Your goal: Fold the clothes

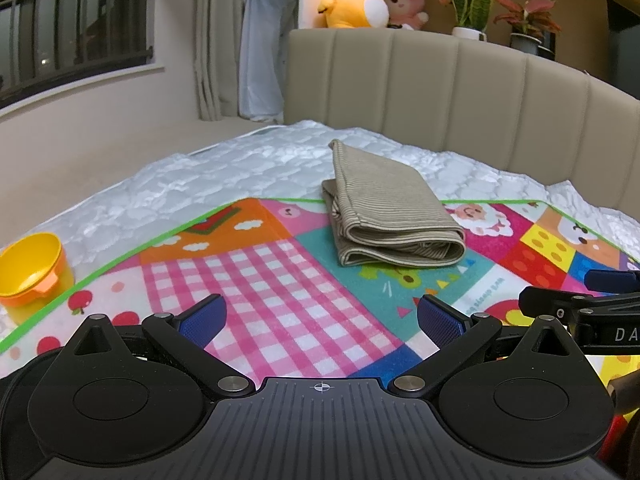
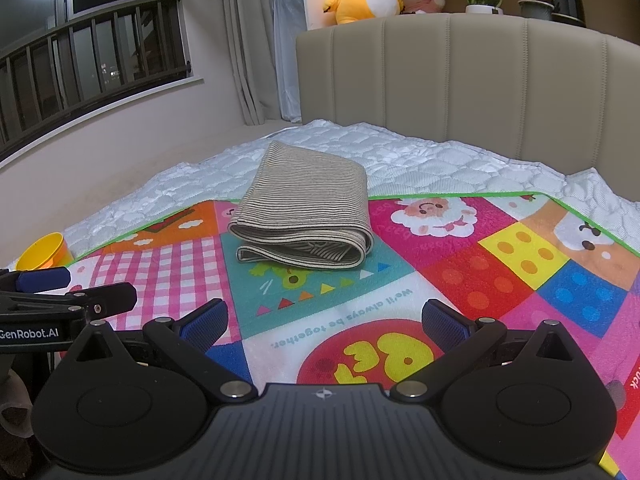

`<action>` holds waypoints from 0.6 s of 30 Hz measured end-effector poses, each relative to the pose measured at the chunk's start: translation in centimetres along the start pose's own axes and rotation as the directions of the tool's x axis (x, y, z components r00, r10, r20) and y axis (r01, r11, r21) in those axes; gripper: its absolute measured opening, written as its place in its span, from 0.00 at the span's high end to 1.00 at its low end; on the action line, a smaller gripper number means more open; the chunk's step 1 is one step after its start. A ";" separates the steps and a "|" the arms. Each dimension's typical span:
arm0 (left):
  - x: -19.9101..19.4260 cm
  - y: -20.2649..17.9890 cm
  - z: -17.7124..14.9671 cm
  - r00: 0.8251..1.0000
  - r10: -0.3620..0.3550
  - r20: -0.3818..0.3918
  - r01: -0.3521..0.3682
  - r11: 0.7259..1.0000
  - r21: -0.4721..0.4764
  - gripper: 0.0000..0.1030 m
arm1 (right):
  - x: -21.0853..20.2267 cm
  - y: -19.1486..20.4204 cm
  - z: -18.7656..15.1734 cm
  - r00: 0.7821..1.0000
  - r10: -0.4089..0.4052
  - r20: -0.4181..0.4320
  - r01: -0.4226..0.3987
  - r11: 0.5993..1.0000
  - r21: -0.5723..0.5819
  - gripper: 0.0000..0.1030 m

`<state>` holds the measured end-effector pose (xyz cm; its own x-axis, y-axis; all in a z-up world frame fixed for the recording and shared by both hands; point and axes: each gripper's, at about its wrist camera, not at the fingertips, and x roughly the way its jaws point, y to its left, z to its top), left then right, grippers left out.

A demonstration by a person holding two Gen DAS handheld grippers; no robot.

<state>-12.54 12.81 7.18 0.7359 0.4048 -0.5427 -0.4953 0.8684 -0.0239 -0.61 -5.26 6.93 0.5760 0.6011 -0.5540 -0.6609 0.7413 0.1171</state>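
Mat (image 2: 400, 300) left open between near edge and folded cloth (image 2: 304, 220). Far edge blocked by headboard (image 2: 460, 80). Left edge occupied by yellow cup (image 1: 32, 272).

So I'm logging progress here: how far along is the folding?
Done: the striped beige garment lies folded into a compact bundle on the patterned mat. In hand: nothing; left tongs and right tongs are open and empty. Left: no other unfolded clothing is visible.

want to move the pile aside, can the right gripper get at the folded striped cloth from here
Probably yes. The right gripper is open and empty, and only bare play mat lies between it and the folded striped cloth; nothing blocks its near edge.
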 end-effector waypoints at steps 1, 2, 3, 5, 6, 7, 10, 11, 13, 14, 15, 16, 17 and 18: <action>0.0 0.0 0.0 1.000 0.001 0.001 -0.001 1.000 0.001 0.00 | 0.0 0.0 0.0 1.000 0.000 0.000 0.000 1.000 0.000 0.00; 0.0 0.0 0.0 1.000 0.001 0.002 -0.001 1.000 0.002 0.00 | 0.0 0.0 0.0 1.000 0.000 -0.001 0.000 1.000 0.000 0.00; -0.1 0.0 0.0 1.000 0.002 0.002 -0.002 1.000 0.003 0.00 | 0.0 -0.1 0.0 1.000 0.000 -0.002 0.000 1.000 -0.001 0.00; 0.0 0.0 0.0 1.000 0.000 0.003 0.000 1.000 0.002 0.00 | 0.1 -0.1 0.0 1.000 0.000 -0.003 0.000 1.000 -0.002 0.00; 0.0 0.0 0.0 1.000 0.000 0.002 0.000 1.000 0.002 0.00 | 0.1 -0.1 0.0 1.000 0.000 -0.003 0.000 1.000 -0.003 0.00; 0.0 0.0 0.0 1.000 -0.001 0.002 0.001 1.000 0.002 0.00 | 0.1 -0.1 0.0 1.000 0.000 -0.002 0.000 1.000 -0.003 0.00; 0.0 0.0 0.0 1.000 -0.002 0.004 0.002 1.000 0.003 0.00 | 0.1 -0.2 0.1 1.000 -0.001 0.000 0.001 1.000 0.002 0.00; 0.0 -0.1 0.0 1.000 -0.001 0.004 0.001 1.000 0.004 0.00 | 0.1 -0.2 0.1 1.000 -0.001 0.001 0.001 1.000 0.004 0.00; 0.0 -0.1 0.0 1.000 0.000 0.004 0.000 1.000 0.008 0.00 | 0.1 -0.3 0.1 1.000 -0.001 0.002 0.001 1.000 0.008 0.00; 0.0 -0.2 0.0 1.000 0.001 0.005 -0.001 1.000 0.009 0.00 | 0.1 -0.3 0.1 1.000 -0.001 0.002 0.001 1.000 0.008 0.00; 0.0 -0.2 0.0 1.000 0.003 0.005 -0.003 1.000 0.012 0.00 | 0.2 -0.2 0.1 1.000 0.000 -0.002 0.000 1.000 0.001 0.00; 0.0 -0.2 0.0 1.000 0.004 0.005 -0.004 1.000 0.014 0.00 | 0.2 -0.1 0.1 1.000 0.001 -0.005 -0.001 1.000 -0.006 0.00; -0.1 -0.2 0.0 1.000 0.004 0.007 -0.004 1.000 0.015 0.00 | 0.3 0.1 0.1 1.000 0.002 -0.009 -0.002 1.000 -0.014 0.00; -0.1 -0.2 0.0 1.000 0.004 0.008 -0.004 1.000 0.016 0.00 | 0.5 0.4 0.0 1.000 0.010 -0.018 -0.011 0.999 -0.036 0.00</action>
<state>-12.48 12.57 7.26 0.7378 0.4106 -0.5358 -0.4908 0.8712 -0.0082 -0.59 -4.61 6.73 0.5607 0.6030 -0.5674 -0.6839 0.7236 0.0932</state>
